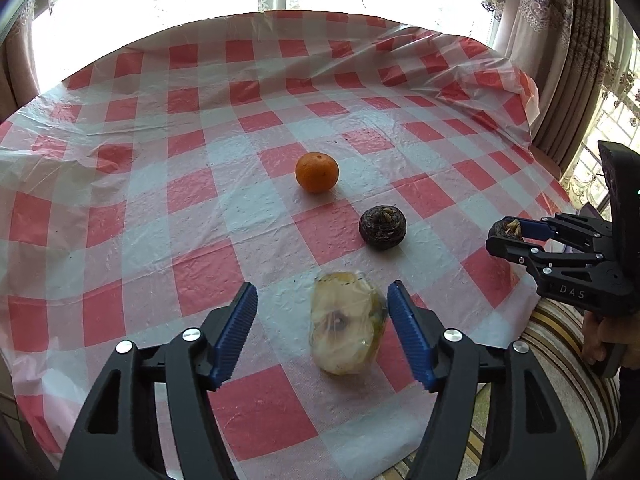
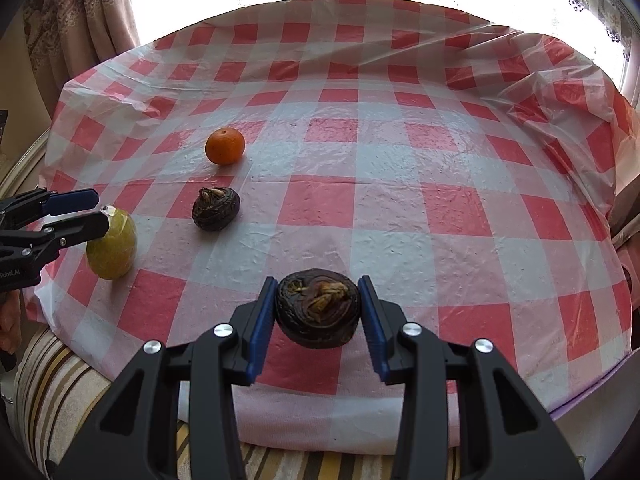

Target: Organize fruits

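A yellowish fruit in clear wrap [image 1: 348, 324] [image 2: 114, 248] stands on the red-and-white checked tablecloth [image 1: 160, 208]. My left gripper [image 1: 322, 292] [image 2: 100, 208] is open around it; the fruit sits close to the right pad, with a wide gap on the left. Beyond the fruit lie a dark brown water chestnut [image 1: 382, 226] [image 2: 215, 208] and an orange [image 1: 317, 172] [image 2: 225, 146], roughly in a row. My right gripper [image 2: 318, 282] [image 1: 506, 234] is shut on a second dark water chestnut [image 2: 318, 312], held just above the cloth near the table's front edge.
The cloth is bunched into folds at the far right corner [image 2: 560, 80]. Curtains [image 1: 560, 40] and a bright window stand behind the table. A striped cushion [image 2: 60, 380] lies below the near edge. A hand [image 1: 600, 340] grips the right gripper's handle.
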Demonstrator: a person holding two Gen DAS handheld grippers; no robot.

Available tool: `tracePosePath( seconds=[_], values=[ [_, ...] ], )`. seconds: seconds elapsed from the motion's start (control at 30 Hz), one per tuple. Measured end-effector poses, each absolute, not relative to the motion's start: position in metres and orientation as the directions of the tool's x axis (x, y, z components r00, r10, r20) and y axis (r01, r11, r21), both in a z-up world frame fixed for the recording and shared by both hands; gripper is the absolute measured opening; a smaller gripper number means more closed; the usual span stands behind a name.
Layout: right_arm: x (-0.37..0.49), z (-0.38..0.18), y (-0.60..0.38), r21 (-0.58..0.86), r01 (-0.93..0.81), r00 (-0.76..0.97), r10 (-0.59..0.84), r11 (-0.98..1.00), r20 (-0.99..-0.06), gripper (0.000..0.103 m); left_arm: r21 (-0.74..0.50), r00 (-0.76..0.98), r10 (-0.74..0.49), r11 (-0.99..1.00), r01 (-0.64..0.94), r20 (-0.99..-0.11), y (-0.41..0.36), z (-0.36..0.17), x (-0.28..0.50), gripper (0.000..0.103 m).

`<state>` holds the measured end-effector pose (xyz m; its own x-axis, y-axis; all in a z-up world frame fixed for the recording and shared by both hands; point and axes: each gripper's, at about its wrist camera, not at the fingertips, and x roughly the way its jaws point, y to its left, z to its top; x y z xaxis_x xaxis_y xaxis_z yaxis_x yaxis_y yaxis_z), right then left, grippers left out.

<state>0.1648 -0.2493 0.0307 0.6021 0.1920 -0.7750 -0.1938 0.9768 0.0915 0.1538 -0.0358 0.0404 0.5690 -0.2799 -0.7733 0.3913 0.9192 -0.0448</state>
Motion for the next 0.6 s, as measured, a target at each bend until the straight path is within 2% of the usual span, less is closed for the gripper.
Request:
tracePosePath(
  seconds=[0.23, 0.4, 0.43, 0.47, 0.6],
  values=[
    [0.154, 0.033, -0.253, 0.092, -0.193, 0.605, 0.193, 0.977, -0.772, 0.041, -0.074, 0.51, -0.3, 0.906, 0.417, -0.806, -0.054, 0.02, 0.152, 0.072],
    [0.149, 0.034, -0.257, 0.097, -0.188, 0.606, 0.194, 0.977, -0.771, 0.041, -0.05, 0.485, -0.273, 0.904, 0.424, -0.831, -0.067, 0.009, 0.153, 0.068],
    [0.148, 0.034, -0.258, 0.098, -0.188, 0.607, 0.194, 0.977, -0.77, 0.041, -0.045, 0.484, -0.268, 0.905, 0.424, -0.833, -0.068, 0.007, 0.153, 0.068],
    [0.147, 0.034, -0.259, 0.099, -0.187, 0.608, 0.194, 0.977, -0.77, 0.041, -0.049, 0.479, -0.275, 0.901, 0.431, -0.834, -0.069, 0.007, 0.153, 0.058],
    [0.146, 0.034, -0.26, 0.101, -0.187, 0.607, 0.196, 0.977, -0.77, 0.041, -0.016, 0.483, -0.251, 0.899, 0.438, -0.839, -0.075, 0.007, 0.151, 0.057]
  ],
)
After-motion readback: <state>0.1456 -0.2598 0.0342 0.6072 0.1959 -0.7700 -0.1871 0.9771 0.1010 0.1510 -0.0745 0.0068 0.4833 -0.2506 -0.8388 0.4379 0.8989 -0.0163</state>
